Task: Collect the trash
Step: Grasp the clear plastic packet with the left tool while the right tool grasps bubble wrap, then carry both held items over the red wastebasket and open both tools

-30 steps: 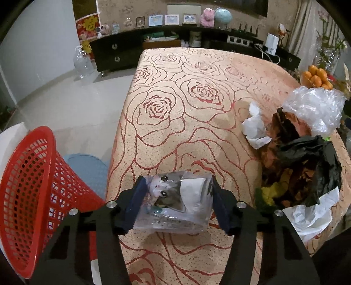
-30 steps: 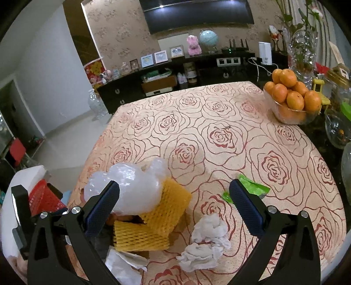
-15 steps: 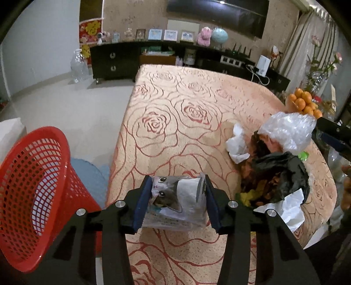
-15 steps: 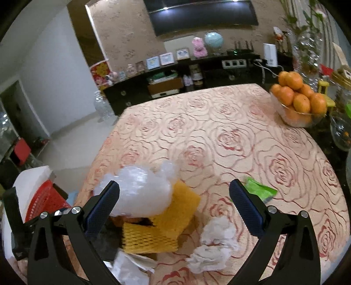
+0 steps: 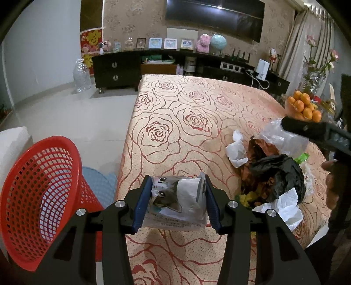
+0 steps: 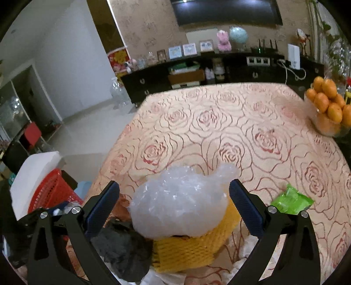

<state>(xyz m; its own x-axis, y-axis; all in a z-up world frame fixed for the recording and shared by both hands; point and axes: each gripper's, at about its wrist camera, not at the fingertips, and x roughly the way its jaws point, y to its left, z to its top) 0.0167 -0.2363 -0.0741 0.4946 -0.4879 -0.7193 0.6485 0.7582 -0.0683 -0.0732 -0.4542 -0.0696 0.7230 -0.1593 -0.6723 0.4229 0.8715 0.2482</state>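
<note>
Lifted off the bench (image 5: 197,105), the tissue pack (image 5: 175,202) sits squeezed between the left fingers (image 5: 142,201). Right fingers (image 6: 245,208) now stand wide open around the clear bag (image 6: 179,201).

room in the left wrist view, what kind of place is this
Most likely a home living or dining room: a wall-mounted television hangs above a long dark sideboard lined with framed pictures, and a table with a rose-patterned tablecloth holds a bowl of oranges.

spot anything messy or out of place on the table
Yes: a trash heap sits at the table's near right edge: clear plastic bag atop yellow foam netting, black bag, crumpled tissues. A green wrapper lies apart.
</note>
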